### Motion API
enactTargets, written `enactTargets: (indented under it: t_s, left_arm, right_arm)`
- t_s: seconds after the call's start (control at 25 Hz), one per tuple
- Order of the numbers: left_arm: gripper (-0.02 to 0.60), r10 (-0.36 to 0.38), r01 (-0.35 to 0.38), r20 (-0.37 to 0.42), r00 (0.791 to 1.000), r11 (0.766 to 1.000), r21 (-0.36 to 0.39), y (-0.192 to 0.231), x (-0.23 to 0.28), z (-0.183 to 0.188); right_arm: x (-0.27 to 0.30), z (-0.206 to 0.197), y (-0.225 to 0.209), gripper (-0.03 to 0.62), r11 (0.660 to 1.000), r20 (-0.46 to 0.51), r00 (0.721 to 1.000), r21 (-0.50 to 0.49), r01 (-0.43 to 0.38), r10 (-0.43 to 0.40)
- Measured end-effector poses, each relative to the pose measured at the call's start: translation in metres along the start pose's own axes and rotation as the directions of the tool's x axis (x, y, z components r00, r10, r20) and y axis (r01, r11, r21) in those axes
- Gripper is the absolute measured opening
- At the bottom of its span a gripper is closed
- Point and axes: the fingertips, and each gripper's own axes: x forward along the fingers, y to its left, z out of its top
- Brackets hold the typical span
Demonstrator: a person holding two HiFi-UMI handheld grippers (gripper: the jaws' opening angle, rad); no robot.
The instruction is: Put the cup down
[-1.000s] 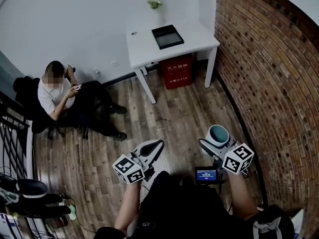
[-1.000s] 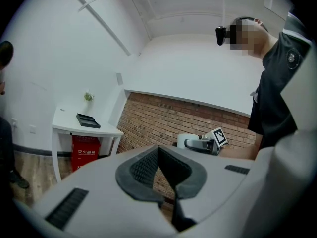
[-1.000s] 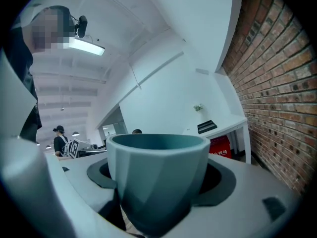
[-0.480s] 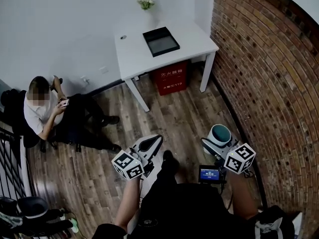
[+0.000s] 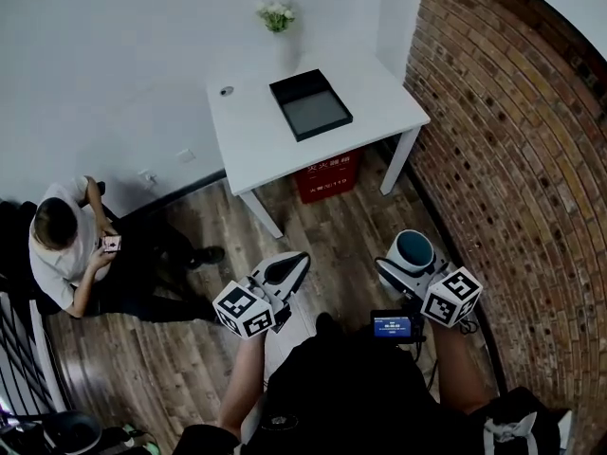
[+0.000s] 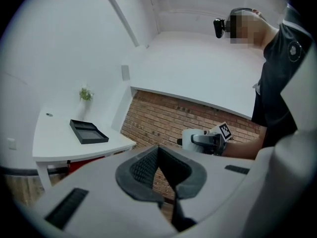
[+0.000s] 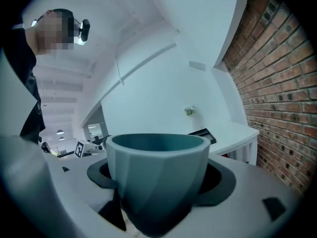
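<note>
Right gripper (image 5: 408, 265) clamps the teal cup (image 7: 156, 177) upright by its lower wall, in the air well short of the table (image 5: 379, 102); left gripper (image 6: 161, 175) closed, empty; cup likely rigid, light, smooth, so that low grip suits.

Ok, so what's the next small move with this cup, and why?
Probably carry the right gripper forward toward the white table: it grips the teal cup upright, but above the wooden floor, short of the table and its black tray.
</note>
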Motion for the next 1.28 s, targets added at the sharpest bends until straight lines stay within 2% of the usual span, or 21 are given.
enactTargets:
  t_s: [0.36,0.64,0.8,1.0,1.28]
  left_arm:
    - [0.006,0.002,-0.002,0.000,1.000,1.000,-0.026,0.076,0.037,0.018]
    - [0.006,0.057,-0.056,0.011,0.998,0.998,-0.037,0.143,0.088,0.030]
    - [0.006,0.079,-0.077,0.034,0.996,0.996,-0.046,0.190,0.133,0.057]
    - [0.006,0.119,-0.118,0.050,0.992,0.993,-0.022,0.244,0.187,0.098]
    - [0.006,0.173,-0.169,0.081,0.982,0.984,-0.056,0.293,0.237,0.126]
  right_arm:
    - [0.068,0.016,-0.056,0.410,1.000,-0.025,1.000,0.009,0.013,-0.013]
    - [0.145,0.039,-0.121,0.410,0.998,-0.032,0.997,0.009,-0.069,0.069]
    - [0.197,0.070,-0.173,0.410,0.995,-0.031,0.994,0.000,-0.104,0.104]
    - [0.248,0.108,-0.231,0.410,0.987,-0.059,0.986,-0.019,-0.160,0.159]
    - [0.297,0.140,-0.286,0.410,0.976,-0.083,0.974,-0.031,-0.215,0.212]
